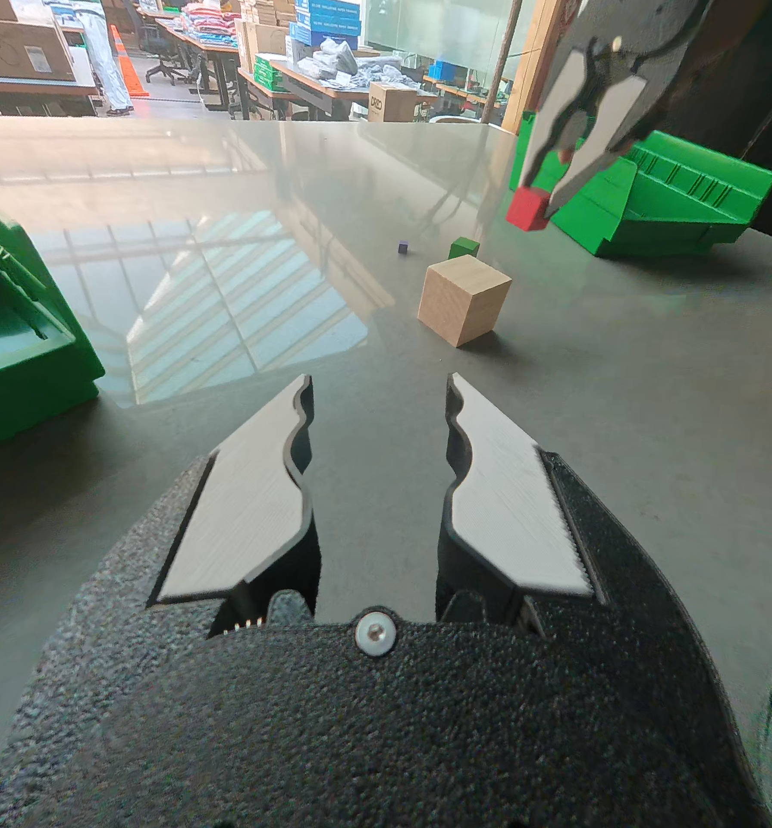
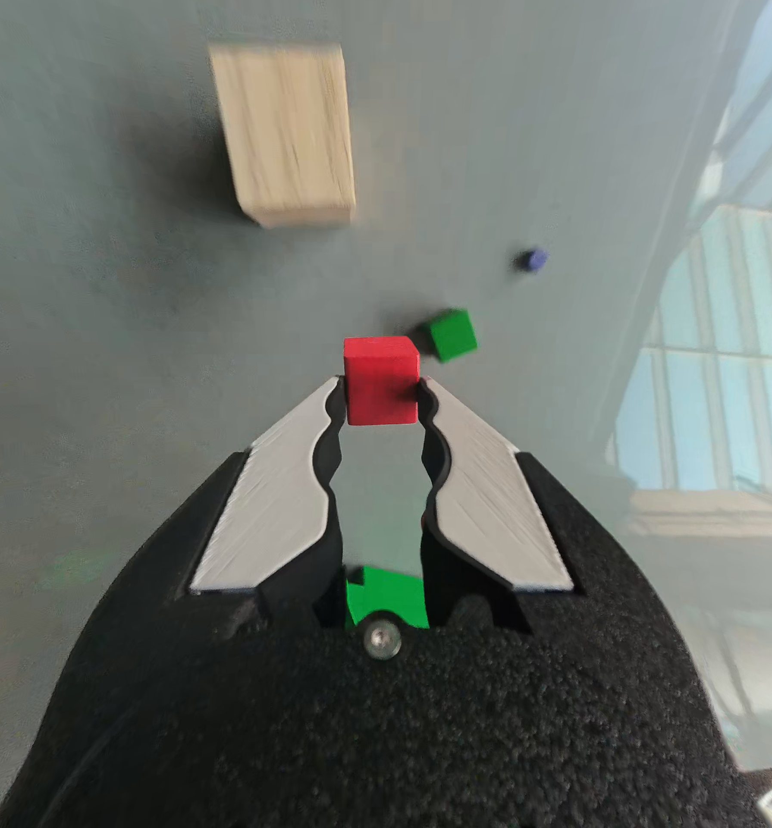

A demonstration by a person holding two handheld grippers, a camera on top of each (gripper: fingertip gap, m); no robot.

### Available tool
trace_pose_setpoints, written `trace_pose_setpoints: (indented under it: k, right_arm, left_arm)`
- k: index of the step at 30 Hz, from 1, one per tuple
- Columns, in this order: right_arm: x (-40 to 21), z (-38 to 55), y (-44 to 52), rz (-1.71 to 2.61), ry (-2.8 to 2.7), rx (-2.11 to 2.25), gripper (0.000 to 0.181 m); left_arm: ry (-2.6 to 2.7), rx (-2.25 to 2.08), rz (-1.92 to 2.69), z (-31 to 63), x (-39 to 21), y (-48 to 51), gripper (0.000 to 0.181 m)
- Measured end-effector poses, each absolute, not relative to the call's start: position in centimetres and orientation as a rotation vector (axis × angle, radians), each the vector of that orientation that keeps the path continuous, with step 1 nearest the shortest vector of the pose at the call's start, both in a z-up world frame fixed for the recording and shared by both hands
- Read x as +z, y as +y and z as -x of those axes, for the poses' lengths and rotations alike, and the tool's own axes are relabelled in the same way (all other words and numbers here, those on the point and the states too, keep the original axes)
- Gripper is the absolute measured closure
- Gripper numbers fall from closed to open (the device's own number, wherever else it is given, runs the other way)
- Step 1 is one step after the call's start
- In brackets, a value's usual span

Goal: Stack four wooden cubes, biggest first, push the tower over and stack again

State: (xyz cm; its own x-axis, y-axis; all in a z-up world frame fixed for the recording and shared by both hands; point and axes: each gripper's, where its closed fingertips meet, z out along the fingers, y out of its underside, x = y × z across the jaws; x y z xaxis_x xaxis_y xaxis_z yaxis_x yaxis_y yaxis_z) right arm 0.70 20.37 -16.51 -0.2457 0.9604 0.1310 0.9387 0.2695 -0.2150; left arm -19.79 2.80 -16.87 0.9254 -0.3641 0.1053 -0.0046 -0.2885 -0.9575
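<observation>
Red cube (image 2: 380, 381) sits pinched at the very tips of your right tongs (image 2: 380, 386), closed on its two side faces and lifted clear of the tabletop (image 1: 285, 188); from the left wrist view the same right tongs (image 1: 537, 197) hang in the air in front of a green bin (image 1: 671, 210) tipped on its side at the far right edge. Your left tongs (image 1: 379, 385) are spread wide and hold nothing, low over the grey surface, with bare, glossy tabletop directly ahead of the tips.

Beyond the left tongs and a little to the right stands a wood block (image 1: 462, 298), the largest piece, with clear surface all around it. Just behind it is a small green cube (image 1: 464, 247), and to that cube's left a tiny purple cube (image 1: 403, 247), each apart from the others. Looking down from your right tongs, the wood block (image 2: 285, 134) lies up and left, the green cube (image 2: 451, 334) just beside the red one's upper right corner in the view, the purple cube (image 2: 532, 259) farther out; this view is motion-blurred.

Another green bin (image 1: 21, 331) sits at the left edge, near your left tongs but well clear of the fingers. Between the two bins the tabletop is wide and open, running to a far edge with shelves and boxes behind it
</observation>
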Motion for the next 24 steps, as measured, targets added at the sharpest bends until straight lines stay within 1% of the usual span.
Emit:
trace_pose_setpoints:
  k: [4, 8, 13, 24]
  right_arm:
    - [-14.8, 4.1, 17.9, 1.708, -2.339, 0.173, 0.15]
    - [-15.9, 6.7, 16.3, 1.717, -2.381, 0.145, 0.15]
    - [-17.3, 7.8, 15.2, 1.71, -2.434, 0.131, 0.15]
    - [-18.4, 7.5, 14.7, 1.725, -2.449, 0.113, 0.15]
  left_arm:
    - [0.303, -0.367, 1.833, 19.2, -16.6, 2.5, 0.121]
    - [0.351, -0.367, 1.849, 18.7, -16.8, 1.8, 0.12]
    - [0.379, -0.386, 1.88, 18.8, -17.3, 0.9, 0.12]
    - [0.399, -0.384, 1.895, 18.9, -17.9, 0.9, 0.12]
